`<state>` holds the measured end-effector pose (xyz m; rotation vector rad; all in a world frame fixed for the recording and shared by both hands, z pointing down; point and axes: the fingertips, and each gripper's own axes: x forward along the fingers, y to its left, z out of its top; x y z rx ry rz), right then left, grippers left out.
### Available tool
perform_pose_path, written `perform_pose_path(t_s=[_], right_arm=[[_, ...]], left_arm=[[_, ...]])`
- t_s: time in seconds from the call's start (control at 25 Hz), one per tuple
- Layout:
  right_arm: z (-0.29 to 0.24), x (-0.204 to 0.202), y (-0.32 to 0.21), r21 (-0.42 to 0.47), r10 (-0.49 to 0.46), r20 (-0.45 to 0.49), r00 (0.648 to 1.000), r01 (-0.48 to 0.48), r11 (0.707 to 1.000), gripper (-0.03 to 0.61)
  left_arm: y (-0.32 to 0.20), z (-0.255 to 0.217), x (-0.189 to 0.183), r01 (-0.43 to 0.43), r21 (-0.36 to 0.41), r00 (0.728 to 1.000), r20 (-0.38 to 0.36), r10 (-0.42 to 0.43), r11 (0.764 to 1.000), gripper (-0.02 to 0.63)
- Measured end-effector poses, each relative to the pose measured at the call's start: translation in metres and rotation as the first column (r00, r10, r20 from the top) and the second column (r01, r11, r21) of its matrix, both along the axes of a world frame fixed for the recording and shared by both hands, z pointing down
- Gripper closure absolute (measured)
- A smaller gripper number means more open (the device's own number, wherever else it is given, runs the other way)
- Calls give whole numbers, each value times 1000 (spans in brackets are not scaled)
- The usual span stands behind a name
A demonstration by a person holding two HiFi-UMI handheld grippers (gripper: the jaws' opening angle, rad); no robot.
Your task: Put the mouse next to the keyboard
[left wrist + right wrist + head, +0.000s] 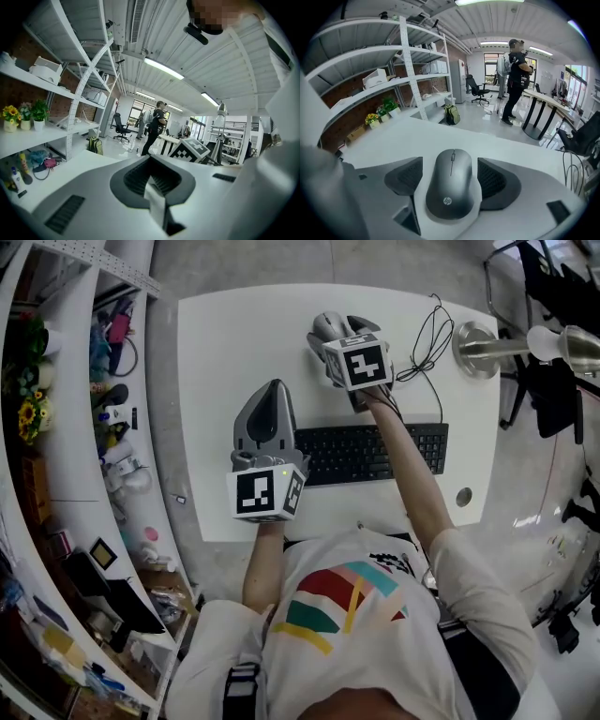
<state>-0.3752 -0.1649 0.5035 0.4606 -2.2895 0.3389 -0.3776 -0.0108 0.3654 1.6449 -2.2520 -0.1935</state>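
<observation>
A dark grey mouse [325,326] [452,187] lies on the white table [225,343], beyond the far edge of the black keyboard [384,451]. My right gripper [334,334] [451,177] is lowered over the mouse and stands open. One ribbed pad [405,176] is on each side of the mouse, with a gap to it. My left gripper [273,395] [152,180] hovers just left of the keyboard. Its jaws are shut with nothing in them.
A lamp base [478,349] and a looped black cable [427,338] sit at the table's far right. Shelving [94,427] packed with small items runs along the left side. A person [515,79] stands farther off in the room.
</observation>
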Motion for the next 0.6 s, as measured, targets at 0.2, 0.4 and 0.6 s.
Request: perform_pose_path(t_s=[0.2, 0.4, 0.6], right_arm=[[20, 0, 0, 22, 8, -67, 998, -6, 1000, 233], [19, -1, -2, 38, 13, -54, 998, -11, 999, 235], [18, 1, -2, 45, 23, -44, 999, -21, 999, 248]], left_arm=[[5, 6, -16, 24, 0, 1000, -10, -24, 1000, 569], [8, 5, -24, 33, 6, 999, -13, -33, 999, 569], [11, 2, -19, 34, 9, 999, -18, -34, 999, 569]])
